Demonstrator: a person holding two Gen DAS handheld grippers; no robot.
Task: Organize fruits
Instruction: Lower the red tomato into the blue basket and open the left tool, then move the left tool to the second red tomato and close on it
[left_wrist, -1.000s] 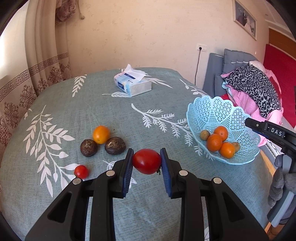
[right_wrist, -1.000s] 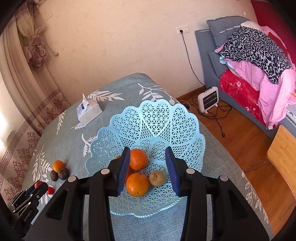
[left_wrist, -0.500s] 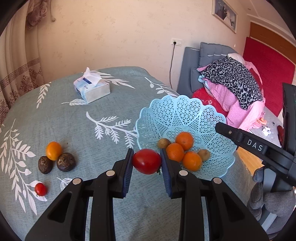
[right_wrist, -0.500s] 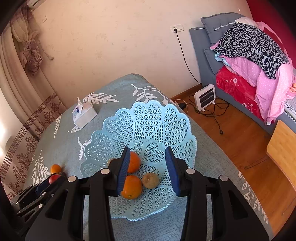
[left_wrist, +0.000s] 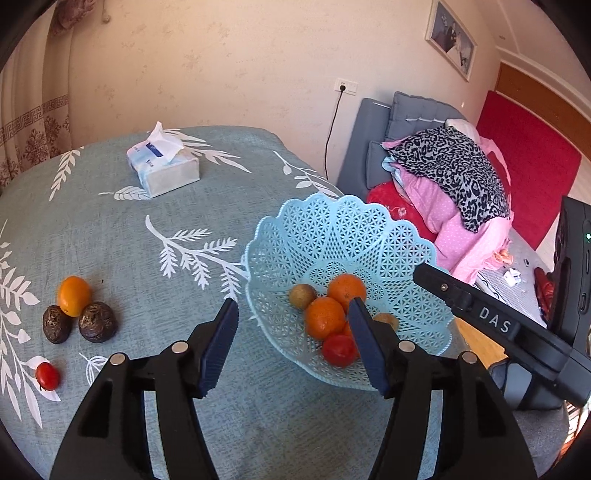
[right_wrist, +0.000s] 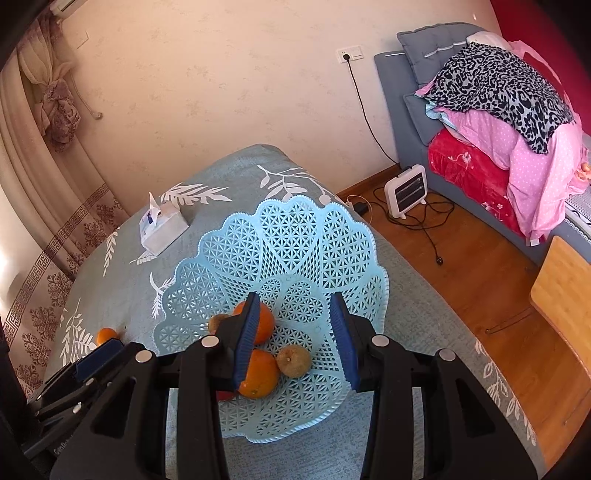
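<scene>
My left gripper (left_wrist: 292, 310) hangs over the near rim of the pale blue lattice basket (left_wrist: 332, 206), its jaws opening with nothing between them. A red tomato (left_wrist: 339, 350) lies in the basket beside two oranges (left_wrist: 324, 317) and small brown fruits (left_wrist: 302, 295). On the cloth at the left sit an orange (left_wrist: 74, 295), two dark wrinkled fruits (left_wrist: 97, 321) and a small tomato (left_wrist: 47, 375). My right gripper (right_wrist: 295, 306) hovers above the basket (right_wrist: 295, 229), open and holding nothing; oranges (right_wrist: 258, 373) and a brown fruit (right_wrist: 294, 360) lie below it.
A tissue pack (left_wrist: 162, 171) lies at the back of the teal leaf-print table. The table's edge falls off just right of the basket. Beyond are a wooden floor, a small heater (right_wrist: 406, 192) with cables, and a bed piled with clothes (left_wrist: 450, 173).
My left gripper carried the red tomato rightward to the basket and let go; the tomato now lies among the oranges. The right gripper stayed above the basket.
</scene>
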